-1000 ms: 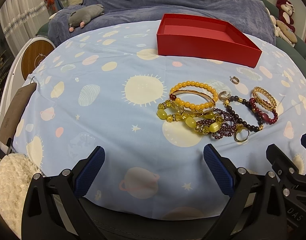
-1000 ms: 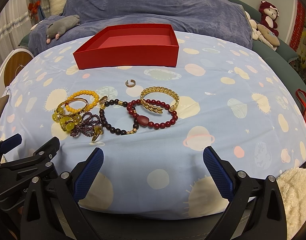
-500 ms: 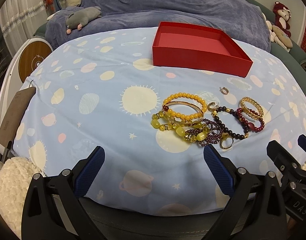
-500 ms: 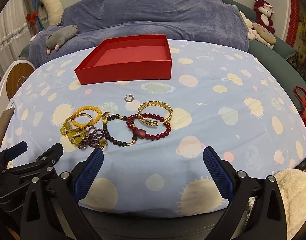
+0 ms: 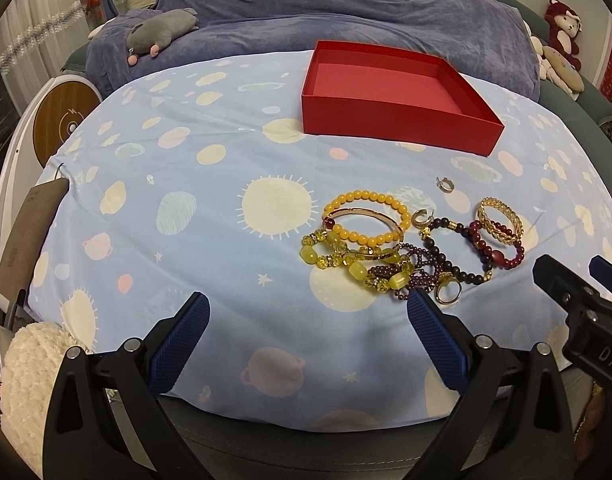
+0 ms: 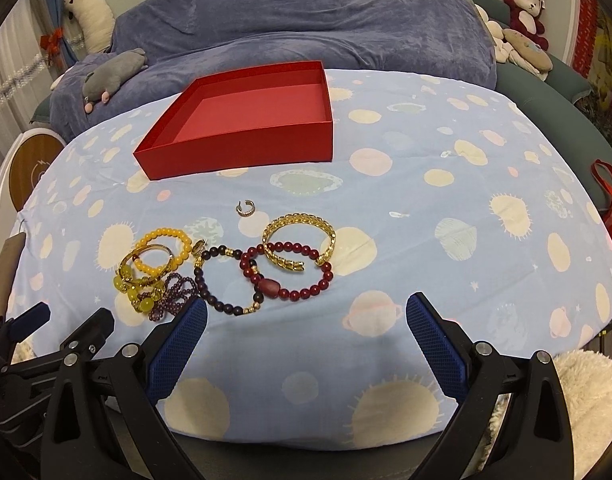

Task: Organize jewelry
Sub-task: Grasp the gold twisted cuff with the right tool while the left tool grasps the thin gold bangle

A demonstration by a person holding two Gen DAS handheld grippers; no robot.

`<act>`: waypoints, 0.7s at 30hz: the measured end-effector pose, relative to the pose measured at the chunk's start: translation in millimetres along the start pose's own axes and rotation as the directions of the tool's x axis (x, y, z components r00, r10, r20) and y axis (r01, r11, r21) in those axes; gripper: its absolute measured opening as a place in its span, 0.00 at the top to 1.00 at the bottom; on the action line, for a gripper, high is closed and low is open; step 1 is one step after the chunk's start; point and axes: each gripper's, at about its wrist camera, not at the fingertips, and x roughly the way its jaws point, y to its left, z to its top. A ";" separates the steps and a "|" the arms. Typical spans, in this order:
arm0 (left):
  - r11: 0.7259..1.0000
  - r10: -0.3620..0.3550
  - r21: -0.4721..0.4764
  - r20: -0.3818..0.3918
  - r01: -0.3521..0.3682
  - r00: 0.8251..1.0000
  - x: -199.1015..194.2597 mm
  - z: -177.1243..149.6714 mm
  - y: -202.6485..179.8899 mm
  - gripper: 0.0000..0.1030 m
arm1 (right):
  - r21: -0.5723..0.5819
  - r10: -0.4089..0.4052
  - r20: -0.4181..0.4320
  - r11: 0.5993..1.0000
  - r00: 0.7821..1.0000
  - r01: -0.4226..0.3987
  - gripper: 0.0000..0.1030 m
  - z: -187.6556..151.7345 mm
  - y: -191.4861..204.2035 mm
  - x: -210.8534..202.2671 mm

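Note:
An empty red box (image 5: 397,96) (image 6: 246,120) sits at the far side of the blue patterned cloth. In front of it lies a pile of jewelry: an orange bead bracelet (image 5: 365,216) (image 6: 166,248), yellow and purple beads (image 5: 369,268), a dark bead bracelet (image 6: 222,280), a red bead bracelet (image 6: 290,272) (image 5: 493,244), a gold bangle (image 6: 300,246) (image 5: 499,220), a gold ring (image 5: 447,292) and a small silver ring (image 6: 245,208) (image 5: 443,185). My left gripper (image 5: 306,336) is open and empty near the table's front edge. My right gripper (image 6: 306,336) is open and empty beside it.
A blue blanket (image 6: 306,20) is heaped behind the table with a grey plush (image 5: 158,36) on it. Stuffed toys (image 6: 521,20) sit at the back right. A round wooden stand (image 5: 58,120) is at the left. White fluffy fabric (image 6: 585,392) lies below the table's front edge.
Both grippers have pulled back and risen, so the table looks farther and the box's inside shows more. Nothing on the table has moved.

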 end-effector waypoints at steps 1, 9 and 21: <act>1.000 0.000 -0.002 0.000 0.000 1.000 0.8 1.4 0.9 0.08 | 0.003 0.002 -0.002 1.000 1.000 -0.002 0.07 3.5 0.1 3.8; 1.000 0.009 -0.011 -0.011 -0.009 1.000 11.6 9.6 11.0 0.08 | 0.007 0.007 -0.032 1.000 0.999 -0.007 0.07 31.0 5.6 44.1; 0.999 -0.019 -0.034 -0.042 0.018 0.999 27.0 15.4 16.5 0.08 | -0.012 0.024 -0.101 1.000 0.995 -0.026 0.40 35.6 6.8 82.3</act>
